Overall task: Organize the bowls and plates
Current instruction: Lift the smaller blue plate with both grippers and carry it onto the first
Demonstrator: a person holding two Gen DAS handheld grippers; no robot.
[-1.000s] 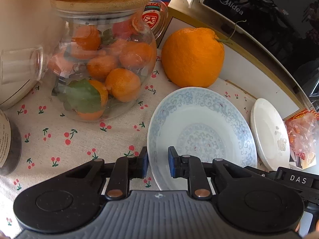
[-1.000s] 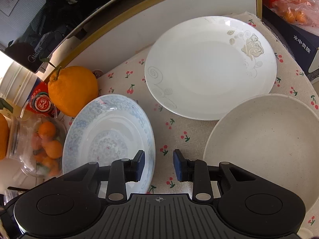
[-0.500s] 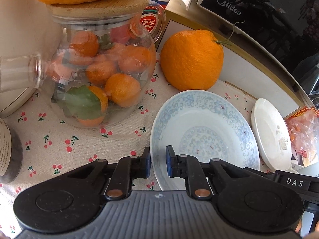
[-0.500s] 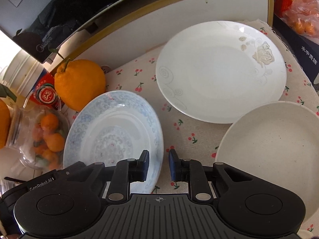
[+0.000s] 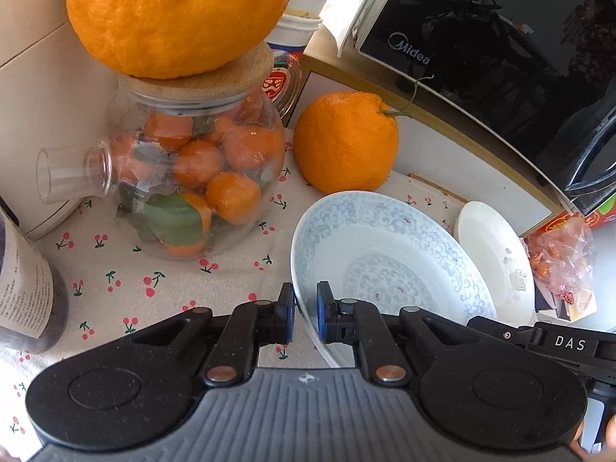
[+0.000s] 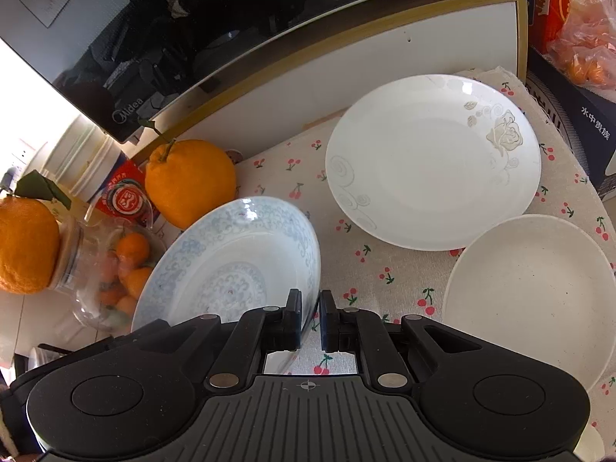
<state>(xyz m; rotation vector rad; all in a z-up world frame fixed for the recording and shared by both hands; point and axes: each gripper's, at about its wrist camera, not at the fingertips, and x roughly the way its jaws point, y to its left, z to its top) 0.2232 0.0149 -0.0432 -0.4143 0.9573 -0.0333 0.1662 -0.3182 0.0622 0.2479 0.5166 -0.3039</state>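
Here the blue-patterned plate (image 5: 389,254) sits on the cherry-print cloth (image 5: 115,269) that covers the bench, held at two opposite edges. Its hollow faces up, and in the right wrist view (image 6: 231,269) its far rim looks lifted off the cloth, so it seems tilted; being round, it has no long axis to speak of. The left hand-held gripper (image 5: 304,312) straddles the plate's near left rim, one blue-padded finger outside and one inside, closed in on the edge. The right hand-held gripper (image 6: 310,317) does the same at the plate's right rim, with its jaws narrowed onto it.

Just beside the plate, toward the microwave (image 6: 231,30), stands a large orange (image 5: 346,142). To the plate's right lies a white plate with a rose motif (image 6: 431,161), flat on the cloth, and nearer the right gripper a plain speckled white bowl (image 6: 535,300), close to that white plate. On the left, a glass jar of small tangerines (image 5: 192,177) stands with a wooden lid and another big orange (image 5: 177,11) on top. A dark bottle (image 5: 27,288) stands at the left edge, and a plastic bag of fruit (image 6: 585,46) sits at the far right.
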